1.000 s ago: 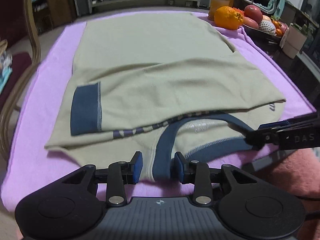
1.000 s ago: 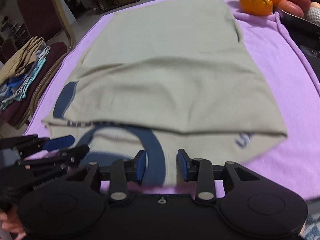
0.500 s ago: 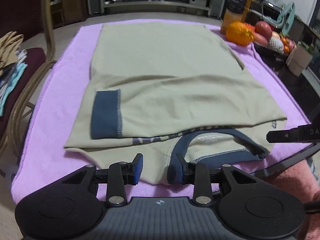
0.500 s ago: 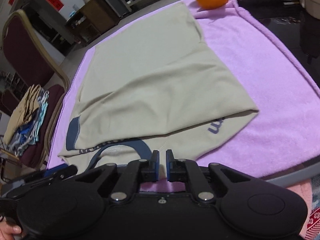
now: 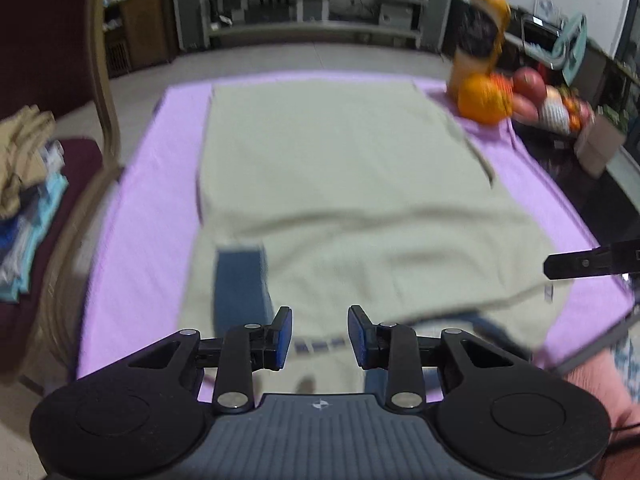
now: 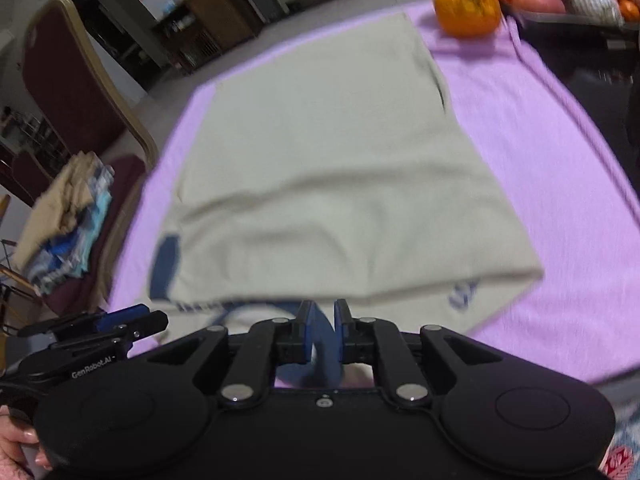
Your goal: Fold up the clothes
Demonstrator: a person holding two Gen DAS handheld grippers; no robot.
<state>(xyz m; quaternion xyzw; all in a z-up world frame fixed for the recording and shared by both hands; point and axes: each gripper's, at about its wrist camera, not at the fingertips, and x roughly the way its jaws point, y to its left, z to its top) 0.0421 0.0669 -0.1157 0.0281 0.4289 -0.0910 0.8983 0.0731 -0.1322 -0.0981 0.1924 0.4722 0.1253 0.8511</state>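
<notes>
A beige T-shirt (image 5: 340, 184) with blue trim lies on a purple towel (image 5: 140, 220), its sleeves folded in and a blue cuff (image 5: 240, 288) on top at the near left. My left gripper (image 5: 319, 336) hovers open over the shirt's near edge, nothing between its fingers. In the right wrist view the same shirt (image 6: 328, 160) stretches away from me. My right gripper (image 6: 324, 328) is shut on the shirt's blue collar at the near edge. The left gripper (image 6: 100, 324) shows at lower left, a hand behind it. The image is blurred by motion.
An orange (image 5: 484, 98), a juice bottle (image 5: 480, 40) and a tray of fruit (image 5: 552, 108) sit at the far right corner, with a small box (image 5: 600, 144) beside them. A chair with stacked clothes (image 6: 64, 232) stands left of the table.
The right gripper closed on the blue collar and keeps hold of it. The left gripper opened wider and both cameras pulled back and up, showing more of the table.
</notes>
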